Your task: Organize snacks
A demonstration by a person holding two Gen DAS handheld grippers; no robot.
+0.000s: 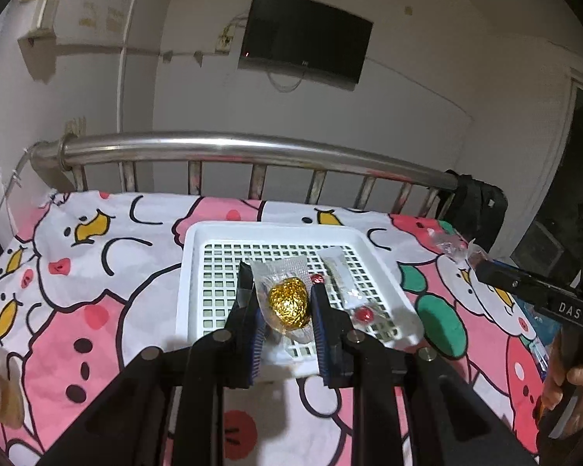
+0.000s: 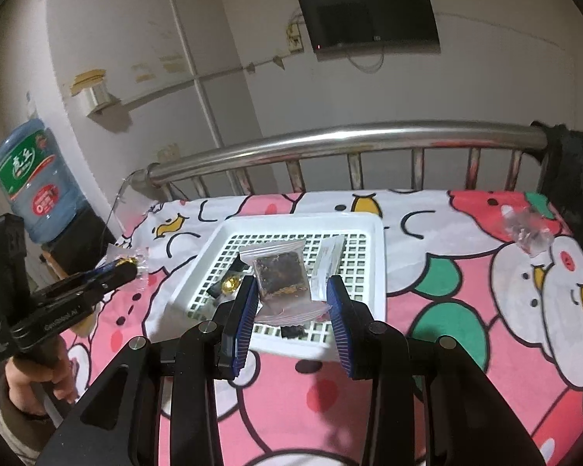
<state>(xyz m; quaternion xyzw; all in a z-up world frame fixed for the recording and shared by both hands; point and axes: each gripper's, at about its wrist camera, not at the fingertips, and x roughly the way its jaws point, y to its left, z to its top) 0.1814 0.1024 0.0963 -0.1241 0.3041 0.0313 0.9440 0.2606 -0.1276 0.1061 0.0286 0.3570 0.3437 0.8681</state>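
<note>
You are seeing one white plastic lattice tray (image 2: 375, 272), one gold foil-wrapped candy (image 1: 288, 303), and one dark square snack packet (image 2: 281, 275).

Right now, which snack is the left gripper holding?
Gold foil ball in clear wrap, pinched by the left gripper. Long white packet and red candy lie in the white basket; right gripper holds the brown square packet.

Bed sheet (image 2: 427, 272) lies bare w/ room right of white tray (image 2: 377, 256), up to a clear wrapper (image 2: 528, 233) nr far corner. Metal rail (image 2: 349, 136) blocks far edge. Water jug (image 2: 35, 186) stands left, off bed.
</note>
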